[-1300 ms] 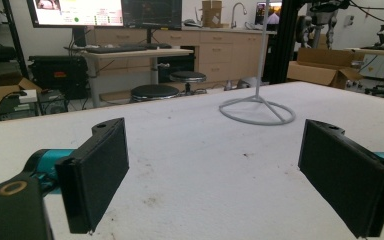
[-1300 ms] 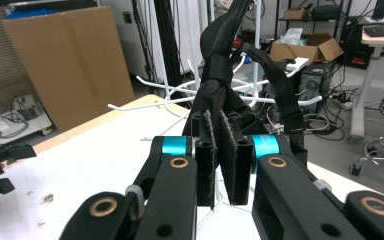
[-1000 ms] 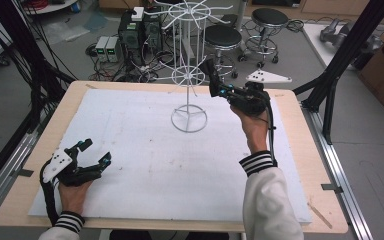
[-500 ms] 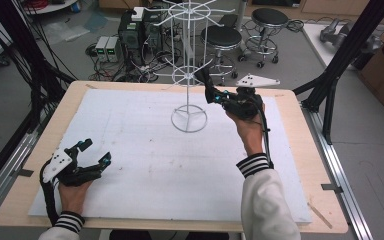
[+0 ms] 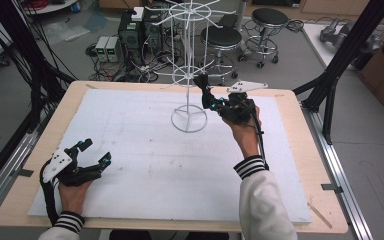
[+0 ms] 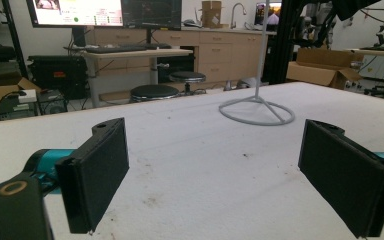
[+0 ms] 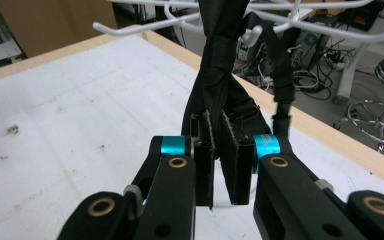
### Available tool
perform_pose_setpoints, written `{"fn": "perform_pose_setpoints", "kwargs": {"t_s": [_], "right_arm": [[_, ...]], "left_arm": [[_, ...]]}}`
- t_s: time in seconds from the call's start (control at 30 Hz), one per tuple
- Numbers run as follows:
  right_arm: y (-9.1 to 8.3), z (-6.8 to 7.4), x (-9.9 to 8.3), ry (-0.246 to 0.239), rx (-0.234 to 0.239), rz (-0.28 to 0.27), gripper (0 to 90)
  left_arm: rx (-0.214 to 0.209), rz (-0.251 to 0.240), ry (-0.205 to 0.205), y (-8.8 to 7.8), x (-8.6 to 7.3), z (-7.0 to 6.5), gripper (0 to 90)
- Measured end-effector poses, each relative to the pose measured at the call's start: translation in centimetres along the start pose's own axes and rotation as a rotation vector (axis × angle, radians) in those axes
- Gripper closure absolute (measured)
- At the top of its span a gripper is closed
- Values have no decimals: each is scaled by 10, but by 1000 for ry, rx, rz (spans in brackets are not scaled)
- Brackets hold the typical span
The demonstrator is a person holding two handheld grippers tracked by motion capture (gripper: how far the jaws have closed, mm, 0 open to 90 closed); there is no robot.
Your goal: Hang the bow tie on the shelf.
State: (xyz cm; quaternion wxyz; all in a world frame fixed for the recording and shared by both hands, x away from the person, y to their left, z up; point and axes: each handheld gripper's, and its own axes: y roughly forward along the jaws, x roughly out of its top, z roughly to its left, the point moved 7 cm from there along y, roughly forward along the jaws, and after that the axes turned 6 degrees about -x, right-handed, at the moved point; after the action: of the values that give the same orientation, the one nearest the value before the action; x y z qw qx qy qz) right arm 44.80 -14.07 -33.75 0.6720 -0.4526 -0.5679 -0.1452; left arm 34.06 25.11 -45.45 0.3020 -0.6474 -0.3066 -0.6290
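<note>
Near the desk's far edge, right hand-held gripper point(image 5: 206, 91) raised beside the white wire rack point(image 5: 189, 75), clenched on a black strap point(image 7: 215, 65) hanging from a rack hook. Near the front left corner, left hand-held gripper point(image 5: 92, 152) resting low, released wide, nothing between its pads. White desk point(image 5: 145, 155) cover lightly stained; stools point(image 5: 221, 37), computers and cables on the floor beyond. Strap's top cut off above; its full shape hard to make out.
</note>
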Motion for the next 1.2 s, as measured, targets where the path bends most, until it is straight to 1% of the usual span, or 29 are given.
{"fn": "perform_pose_setpoints", "kwargs": {"t_s": [0.03,0.17,0.3,0.43,0.47,0.5,0.53,0.57,0.6,0.63,0.67,0.7,0.73,0.77,0.8,0.83,0.87,0.9,0.93,0.97,1.0,1.03,1.07,1.1,1.13,1.17,1.2], "right_arm": [[2,0,-2,-10,-7,24,841],[4,-1,-5,-17,-13,42,836],[6,0,-7,-15,-8,53,834],[8,0,-10,-8,-5,73,781],[8,0,-10,-8,-5,73,781],[9,0,-11,-3,-7,84,769],[9,0,-12,-3,-6,91,742],[9,1,-14,6,-15,95,657],[9,0,-15,9,-19,94,626],[8,1,-16,18,-20,91,556],[6,1,-16,27,-30,82,438],[5,0,-17,43,-47,84,351],[5,0,-17,43,-47,84,351],[3,1,-19,61,-57,98,303],[-4,3,-24,66,-57,131,205],[-7,4,-27,61,-67,134,180],[-12,4,-30,52,-69,140,171],[-12,4,-30,52,-69,140,171],[-16,5,-34,50,-66,137,148],[-22,4,-38,53,-80,117,109],[-27,3,-42,53,-90,100,109],[-32,3,-45,60,-89,85,109],[-37,3,-50,75,-88,63,109],[-48,2,-61,95,-96,31,109],[-48,2,-61,95,-96,31,109],[-53,2,-68,95,-103,13,109],[-58,2,-76,107,-112,4,109]], "left_arm": [[0,1,0,0,0,0,130],[-1,-1,1,0,0,0,130],[-1,-1,2,0,0,0,130],[-1,-1,3,0,0,0,130],[-1,-1,3,0,0,0,130],[-1,-1,1,0,0,0,130],[0,-1,1,0,0,0,130],[0,-1,0,0,0,0,130],[-1,2,-2,0,0,0,131],[0,0,-3,0,0,0,130],[-1,1,-2,0,0,0,131],[-1,1,0,0,0,0,131],[-1,1,0,0,0,0,130],[-1,0,0,0,0,0,130],[-2,1,-1,0,0,0,130],[-1,1,-3,0,0,0,130],[-1,1,-3,0,0,0,130],[0,1,-2,0,0,0,130],[-1,1,-2,0,0,0,130],[-1,2,-1,0,0,0,130],[-2,2,1,0,0,0,130],[-1,1,1,0,0,0,131],[-1,0,0,0,0,-1,131],[-1,2,0,0,0,-1,131],[-1,3,2,0,0,0,131],[0,1,1,0,0,0,131],[1,1,1,0,0,0,131]]}}
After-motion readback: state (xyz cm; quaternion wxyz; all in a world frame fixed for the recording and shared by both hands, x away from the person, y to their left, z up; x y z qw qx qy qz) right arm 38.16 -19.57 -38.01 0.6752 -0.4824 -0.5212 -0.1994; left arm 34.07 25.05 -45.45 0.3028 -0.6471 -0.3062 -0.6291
